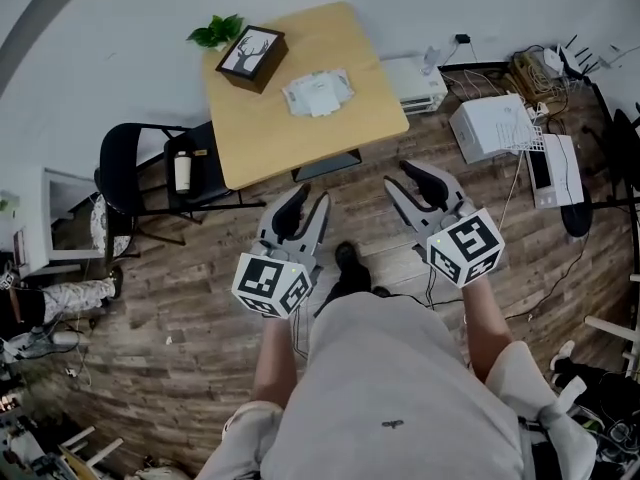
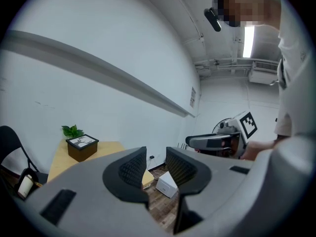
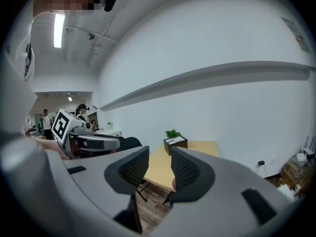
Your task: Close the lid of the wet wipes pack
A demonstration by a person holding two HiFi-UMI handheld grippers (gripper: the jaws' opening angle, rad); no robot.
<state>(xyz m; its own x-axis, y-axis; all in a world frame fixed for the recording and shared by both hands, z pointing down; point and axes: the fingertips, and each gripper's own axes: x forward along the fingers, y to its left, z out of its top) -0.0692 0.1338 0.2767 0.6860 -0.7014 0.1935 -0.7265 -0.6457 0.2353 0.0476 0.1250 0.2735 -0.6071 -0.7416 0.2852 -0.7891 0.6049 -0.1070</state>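
Wet wipes pack (image 1: 318, 93) lay flat on the light wooden desk (image 1: 352, 128), near the middle of the top, just beside a dark box (image 1: 252, 56) with a deer picture on its lid; a small green plant (image 1: 215, 32) stood at the corner behind the box. Whether the pack's lid was up or down was too small to tell in the head view. Left gripper (image 1: 312, 200) and right gripper (image 1: 402, 176) were held side by side over the wood-plank floor (image 1: 180, 298), both pointing toward the desk but short of its near edge and well apart from the pack. Left gripper view showed its jaws spread with nothing between the pads, only floor and the desk corner beyond the gap. Right gripper view showed its jaws likewise apart and empty, with the desk seen through the gap. A black chair (image 1: 135, 163) stood at the desk's left side.
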